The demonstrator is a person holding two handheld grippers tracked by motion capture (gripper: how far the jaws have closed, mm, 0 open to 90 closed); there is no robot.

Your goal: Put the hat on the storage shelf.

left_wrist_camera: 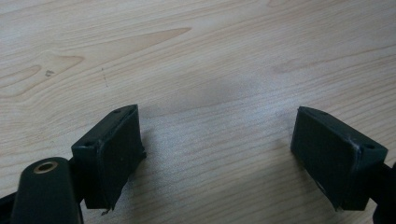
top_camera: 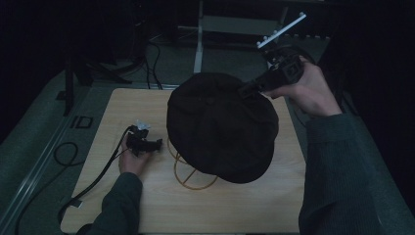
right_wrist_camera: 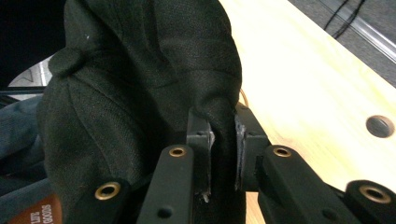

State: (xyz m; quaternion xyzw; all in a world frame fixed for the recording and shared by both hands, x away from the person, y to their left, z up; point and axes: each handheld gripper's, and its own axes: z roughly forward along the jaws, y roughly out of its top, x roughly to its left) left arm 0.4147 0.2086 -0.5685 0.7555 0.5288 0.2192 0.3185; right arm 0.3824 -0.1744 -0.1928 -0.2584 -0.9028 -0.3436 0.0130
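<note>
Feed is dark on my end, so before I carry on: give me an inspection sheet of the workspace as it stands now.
Surface: wooden table, bare around the left gripper.
Job's things: dark cap held over a wire stand.
Clutter: nothing seen.
Grippers: right gripper shut on the cap's fabric; left gripper open, low over the wood.
Cables: black cable trailing off the table's left edge; more on the floor behind.
Surroundings: dark; white frame behind the table.

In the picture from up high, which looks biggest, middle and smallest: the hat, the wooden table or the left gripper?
1. Table, biggest, though the hat hides part of it.
2. Hat, held up nearer the camera, so it may look larger than it is.
3. Left gripper, smallest.
</note>
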